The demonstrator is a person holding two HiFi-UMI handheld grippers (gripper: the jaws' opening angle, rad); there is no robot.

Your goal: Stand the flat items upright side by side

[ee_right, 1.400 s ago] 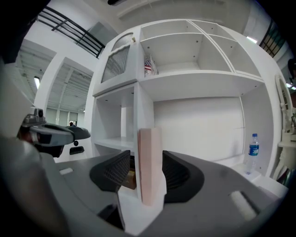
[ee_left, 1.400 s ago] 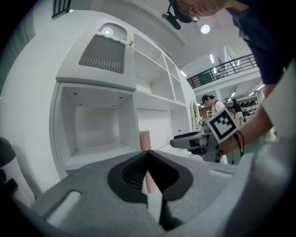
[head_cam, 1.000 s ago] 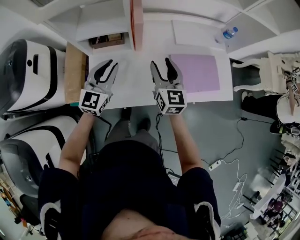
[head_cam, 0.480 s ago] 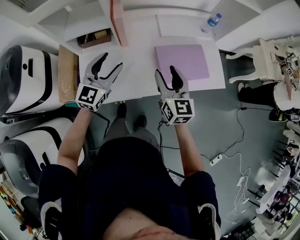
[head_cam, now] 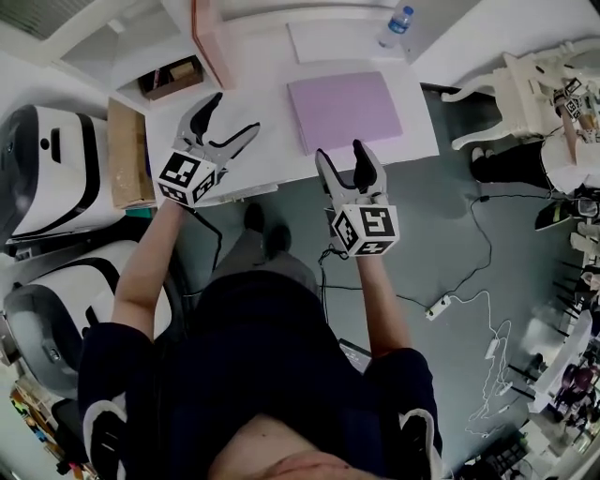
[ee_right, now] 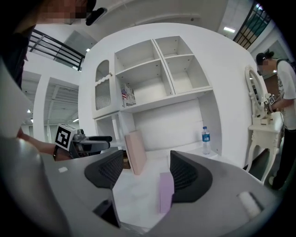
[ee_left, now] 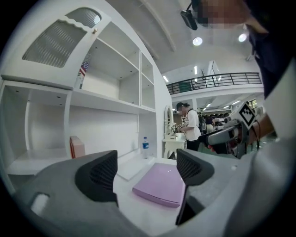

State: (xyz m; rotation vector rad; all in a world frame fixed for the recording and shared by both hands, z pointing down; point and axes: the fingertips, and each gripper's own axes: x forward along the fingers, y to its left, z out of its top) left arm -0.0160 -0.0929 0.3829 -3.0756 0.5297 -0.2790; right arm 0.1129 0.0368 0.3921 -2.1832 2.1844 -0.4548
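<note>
A flat purple item (head_cam: pixel 343 110) lies on the white desk (head_cam: pixel 272 155); it also shows as the purple item (ee_left: pixel 159 184) and edge-on as the purple item (ee_right: pixel 166 190). A pink item (head_cam: pixel 208 42) stands upright at the back left, seen as the pink item (ee_right: pixel 135 157). A white flat item (head_cam: pixel 333 39) lies at the back. My left gripper (head_cam: pixel 234 114) hovers over the desk's left front with its jaws opening and nothing between them. My right gripper (head_cam: pixel 342 152) is at the purple item's near edge, its jaws also opening and holding nothing.
A water bottle (head_cam: pixel 397 21) stands at the desk's back right. An open box (head_cam: pixel 169 77) sits at the back left, with a brown carton (head_cam: pixel 128 155) beside the desk. White machines (head_cam: pixel 47 169) are at the left, a white chair (head_cam: pixel 525 94) at the right, and cables (head_cam: pixel 469 309) on the floor.
Both grippers have drawn back toward the desk's front edge. The left jaws have spread from nearly shut to wide apart, and the right jaws have widened a little.
</note>
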